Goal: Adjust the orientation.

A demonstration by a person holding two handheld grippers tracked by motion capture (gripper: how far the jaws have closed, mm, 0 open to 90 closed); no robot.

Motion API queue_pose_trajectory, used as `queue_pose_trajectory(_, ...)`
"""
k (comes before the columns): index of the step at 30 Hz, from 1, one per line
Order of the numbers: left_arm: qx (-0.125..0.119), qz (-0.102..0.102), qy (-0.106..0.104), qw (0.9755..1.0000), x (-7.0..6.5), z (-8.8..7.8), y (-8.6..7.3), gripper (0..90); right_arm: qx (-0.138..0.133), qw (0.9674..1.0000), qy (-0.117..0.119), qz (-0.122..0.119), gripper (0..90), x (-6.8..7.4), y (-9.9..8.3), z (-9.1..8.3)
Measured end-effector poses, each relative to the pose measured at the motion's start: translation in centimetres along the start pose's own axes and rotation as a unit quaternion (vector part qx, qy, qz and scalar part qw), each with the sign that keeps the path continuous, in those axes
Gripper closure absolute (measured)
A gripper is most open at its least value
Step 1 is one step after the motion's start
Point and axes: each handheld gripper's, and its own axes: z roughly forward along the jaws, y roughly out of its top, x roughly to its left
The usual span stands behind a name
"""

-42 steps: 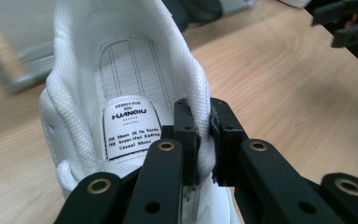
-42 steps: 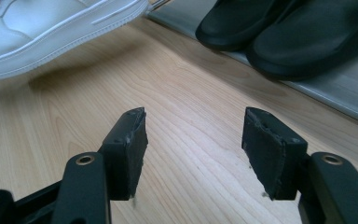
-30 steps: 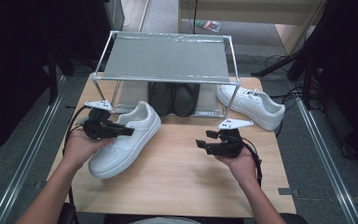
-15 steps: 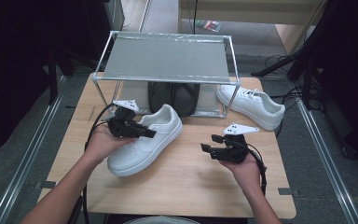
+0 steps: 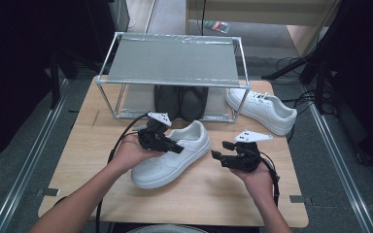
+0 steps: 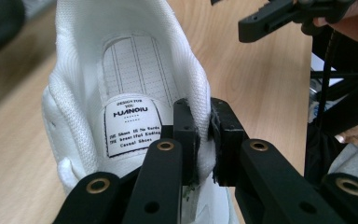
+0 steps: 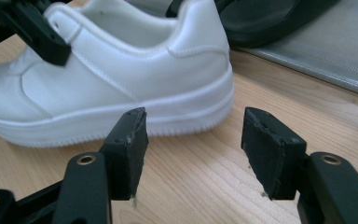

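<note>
we are holding the right gripper (image 5: 219, 154) low over the near right part of the worktop (image 5: 223, 199), jaws standing apart with bare wood between them in the right gripper view, nothing held. just beside it, toward the left, we are gripping a white sneaker (image 5: 172, 153) with the left gripper (image 5: 175, 145): in the left gripper view the jaws are clamping the padded collar wall of the shoe, one pad inside the opening next to the printed insole label (image 6: 133, 126), the other outside. the sneaker is lying in the middle of the worktop, sole down, toe pointing toward the near left, heel toward the rack. in the right gripper view its heel and side are facing us just ahead of the open jaws, not touching them. farther back a metal wire rack (image 5: 172, 63) is standing on the worktop, with a pair of dark shoes (image 5: 182, 102) sitting under it. a second white sneaker (image 5: 262, 109) is resting at the far right, just beside the rack leg, well apart from both grippers.
</note>
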Motion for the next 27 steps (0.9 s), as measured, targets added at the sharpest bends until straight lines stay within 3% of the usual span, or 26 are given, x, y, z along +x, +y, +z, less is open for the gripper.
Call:
queue_pose_trajectory(6,0.01,0.002,-0.016,0.9998,-0.1,1.6,-0.6,83.2,0.002,1.0,0.005,-0.003,42.2,0.2,0.1,0.3)
queue_pose_trajectory(14,0.013,0.01,-0.021,0.9997,-0.1,2.0,-0.9,77.0,0.006,0.9999,0.011,-0.011,42.4,0.6,0.1,0.7)
queue_pose_trajectory(18,-0.007,-0.008,-0.019,0.9998,-0.1,0.8,-1.0,70.5,0.003,0.9998,0.011,-0.015,42.4,0.7,0.3,0.6)
queue_pose_trajectory(23,-0.018,-0.003,-0.001,0.9998,-0.5,-1.1,-1.6,66.5,-0.002,0.9995,0.026,-0.016,45.0,0.8,0.6,0.9)
queue_pose_trajectory(27,-0.021,-0.011,0.001,0.9997,-0.8,-2.2,-2.3,65.7,-0.006,0.9989,0.042,-0.021,46.4,1.3,1.0,1.4)
